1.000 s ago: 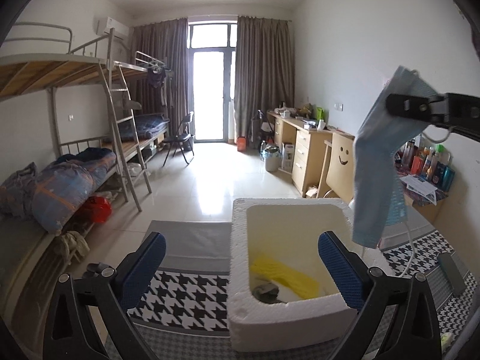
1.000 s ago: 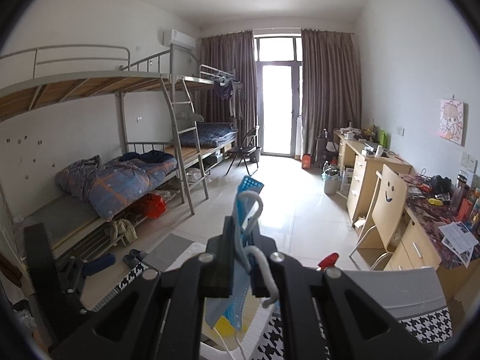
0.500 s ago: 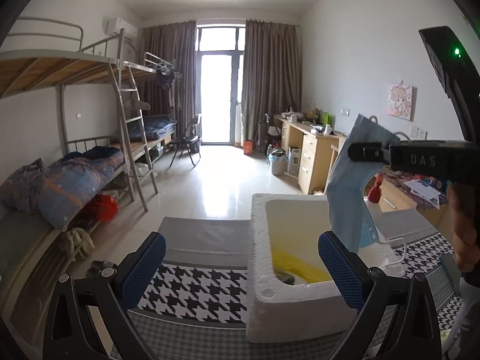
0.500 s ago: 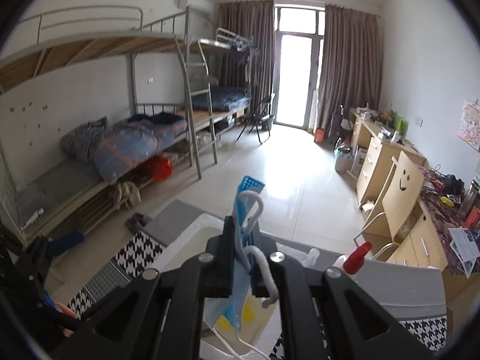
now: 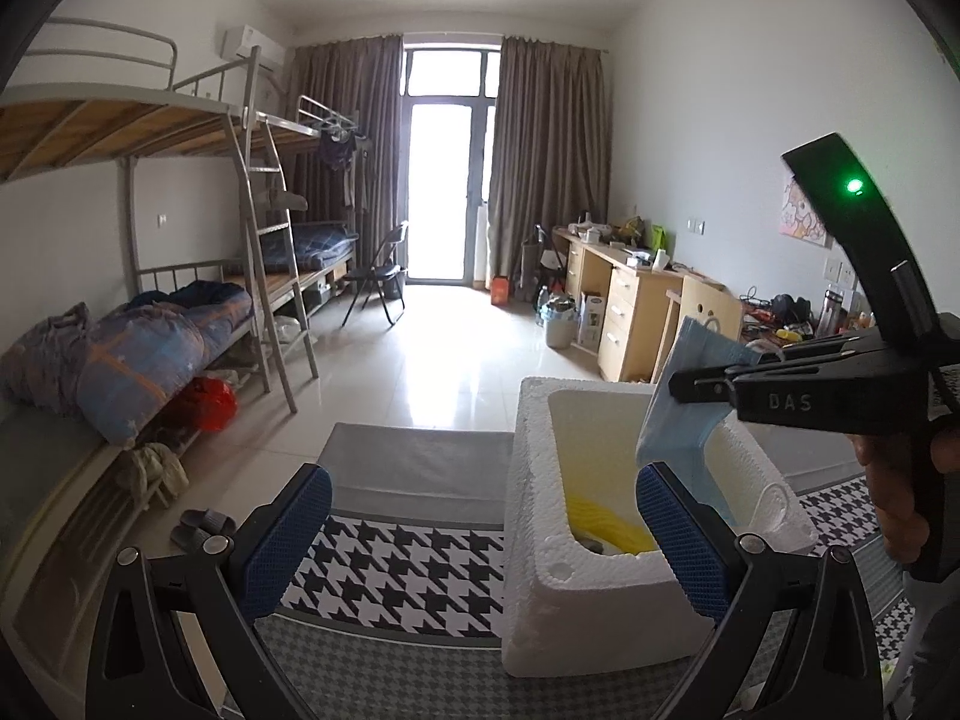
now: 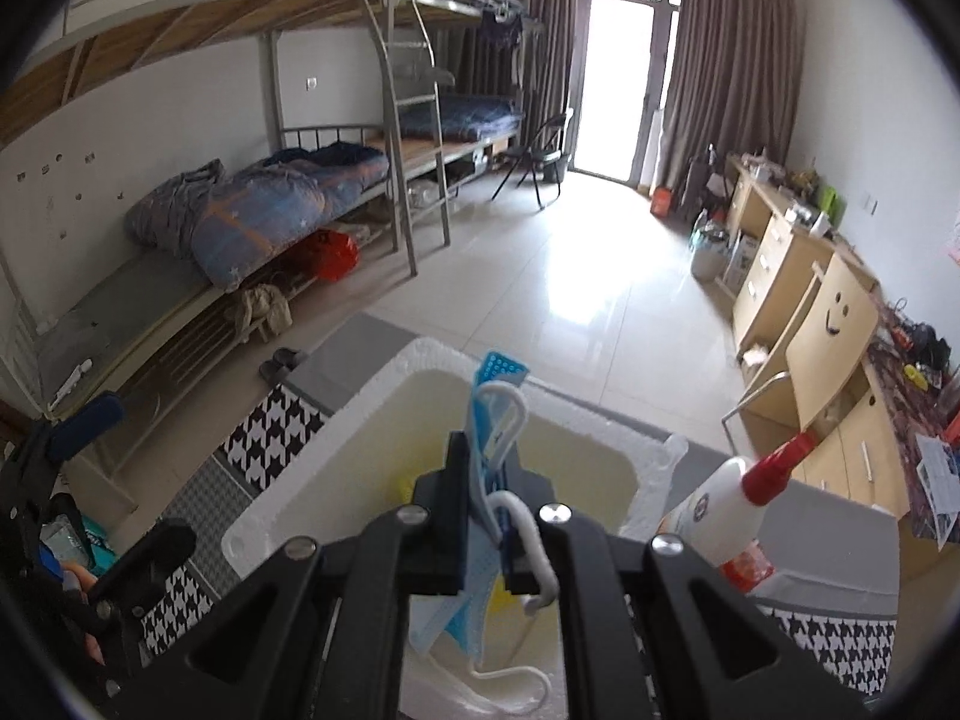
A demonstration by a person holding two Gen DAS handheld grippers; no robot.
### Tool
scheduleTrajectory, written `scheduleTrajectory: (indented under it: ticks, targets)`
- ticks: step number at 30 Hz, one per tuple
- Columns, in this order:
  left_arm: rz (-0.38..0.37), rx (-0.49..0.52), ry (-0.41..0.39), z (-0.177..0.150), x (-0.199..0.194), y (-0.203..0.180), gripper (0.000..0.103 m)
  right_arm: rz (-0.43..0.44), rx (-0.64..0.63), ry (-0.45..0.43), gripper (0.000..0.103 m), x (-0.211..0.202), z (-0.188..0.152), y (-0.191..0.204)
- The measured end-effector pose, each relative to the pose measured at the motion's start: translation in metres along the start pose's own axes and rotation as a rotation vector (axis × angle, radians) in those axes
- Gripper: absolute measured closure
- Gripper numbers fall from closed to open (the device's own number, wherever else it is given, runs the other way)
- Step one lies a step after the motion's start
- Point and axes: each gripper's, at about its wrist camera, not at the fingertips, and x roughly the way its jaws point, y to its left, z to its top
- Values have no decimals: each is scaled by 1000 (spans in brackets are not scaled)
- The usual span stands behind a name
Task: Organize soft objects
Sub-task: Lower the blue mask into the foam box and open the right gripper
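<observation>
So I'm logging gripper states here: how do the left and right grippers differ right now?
The left gripper is open with nothing between its blue pads; the right gripper is shut on the blue mask. The left sits low in front of the foam box; the right hangs over it, mask dangling inside. Both are black and two-fingered.

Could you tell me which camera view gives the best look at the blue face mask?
The left wrist view: the blue face mask hangs side-on from the right hand-held gripper above the foam box. The right wrist view shows only its pinched edge and ear loops.
</observation>
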Motion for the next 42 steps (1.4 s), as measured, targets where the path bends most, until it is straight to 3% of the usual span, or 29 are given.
scheduleTrajectory:
  ticks: [4,6,8,11,21,25,29,42]
  targets:
    - [4,-5,-1,-1,0,3,1,4,-16,56,92,11,-2,2]
    - [3,-7,1,-1,0,2,1,12,-32,83,84,15,-3,4]
    - [5,-9,3,-2,0,3,1,17,-49,102,58,18,-6,6]
    - [4,-11,3,-2,0,3,1,-2,-72,108,38,20,-9,10]
    - [-3,-9,-9,-1,-6,2,1,1,-40,49,35,-3,-4,4]
    - [-3,-2,-26,0,-12,-1,1,-5,-21,2,28,-16,-7,1]
    - [6,-4,-36,3,-18,0,1,-45,31,-66,11,-32,-11,-4]
    - [-26,43,-87,9,-46,-22,1,-20,77,-144,11,-68,-29,-16]
